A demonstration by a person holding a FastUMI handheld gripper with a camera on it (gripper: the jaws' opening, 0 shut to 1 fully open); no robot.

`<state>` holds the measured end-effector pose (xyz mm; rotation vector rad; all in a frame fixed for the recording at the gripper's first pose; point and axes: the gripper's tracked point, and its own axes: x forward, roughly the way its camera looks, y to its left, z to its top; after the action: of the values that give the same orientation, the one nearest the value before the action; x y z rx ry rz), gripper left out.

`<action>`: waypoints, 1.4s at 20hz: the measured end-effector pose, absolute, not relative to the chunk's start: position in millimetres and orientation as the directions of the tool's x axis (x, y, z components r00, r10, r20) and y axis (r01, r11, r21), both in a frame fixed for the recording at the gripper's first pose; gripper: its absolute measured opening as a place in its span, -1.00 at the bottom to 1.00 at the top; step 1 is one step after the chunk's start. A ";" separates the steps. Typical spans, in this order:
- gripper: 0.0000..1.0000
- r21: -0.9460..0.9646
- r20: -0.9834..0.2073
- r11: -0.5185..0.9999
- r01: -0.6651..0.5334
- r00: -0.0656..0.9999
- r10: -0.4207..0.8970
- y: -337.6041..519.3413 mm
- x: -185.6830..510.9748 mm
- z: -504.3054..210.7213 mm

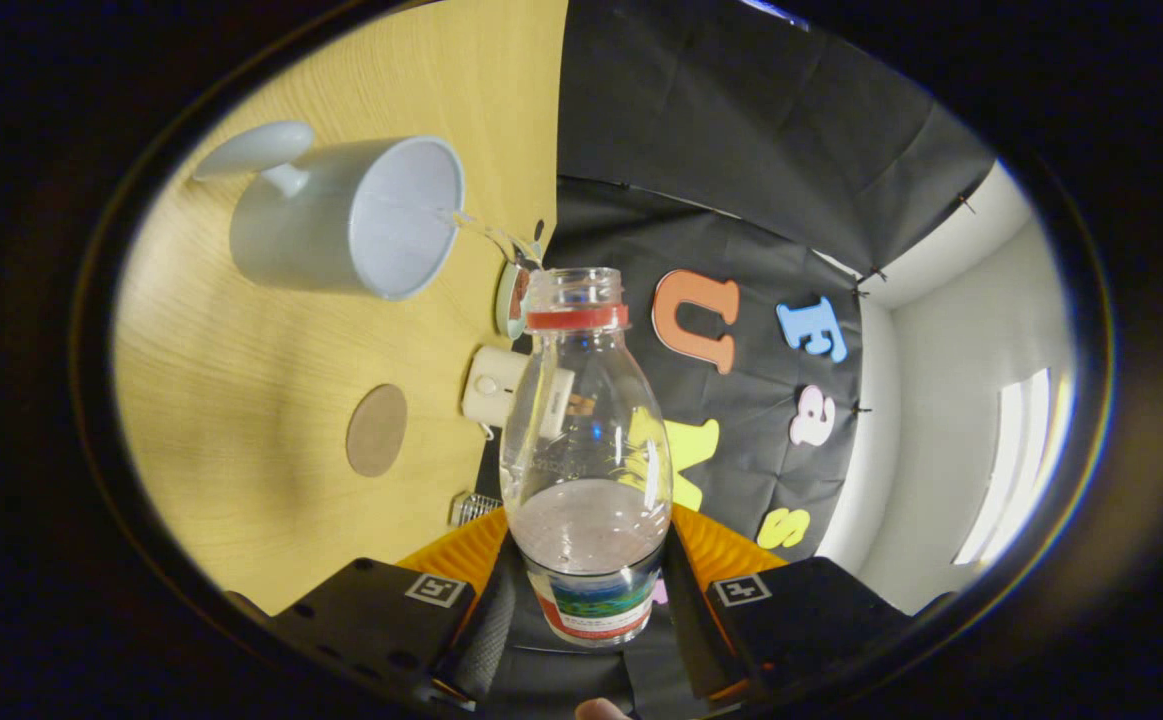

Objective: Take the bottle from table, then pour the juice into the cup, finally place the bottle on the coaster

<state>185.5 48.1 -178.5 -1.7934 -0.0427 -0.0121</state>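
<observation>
Pour step is in hand. The bottle (586, 450) is clamped low on its labelled body between the two fingers of the gripper (589, 590), both pressed against its sides, so a closed grasp on the bottle is read. The whole view is rolled, table (241, 400) tipped up to one side, which fits the bottle being tilted toward the cup (351, 215). The cap is off; the red neck ring and open mouth are seen just beside the cup's rim, not touching it. A thin clear stream (486, 230) is seen running from the mouth to the cup's open rim. Liquid is seen pooled in the lower part of the bottle, near the fingers; the amount left is judged modest, and the fill level in the cup cannot be told. The round brown coaster (377, 430) is seen flat on the table, well apart from the cup and nearer the fingers, with nothing on it. A small white box-like item (491, 385) is seen behind the bottle's shoulder; what it is cannot be told. Next move, as judged: tilt to be held until flow is done, then the bottle to be righted slowly so no drip is trailed, carried across to the coaster, set down upright and centred, and only then released.
</observation>
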 end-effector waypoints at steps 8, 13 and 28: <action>0.50 -0.970 0.023 -0.242 0.027 1.000 0.019 53.8 182.8 -167.4; 0.50 -0.967 0.026 -0.255 0.029 1.000 0.015 53.2 184.0 -163.8; 0.50 -0.958 0.015 -0.285 0.015 1.000 0.004 53.0 188.4 -165.3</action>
<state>188.4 53.0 -165.3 -1.8600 -0.0137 -0.0108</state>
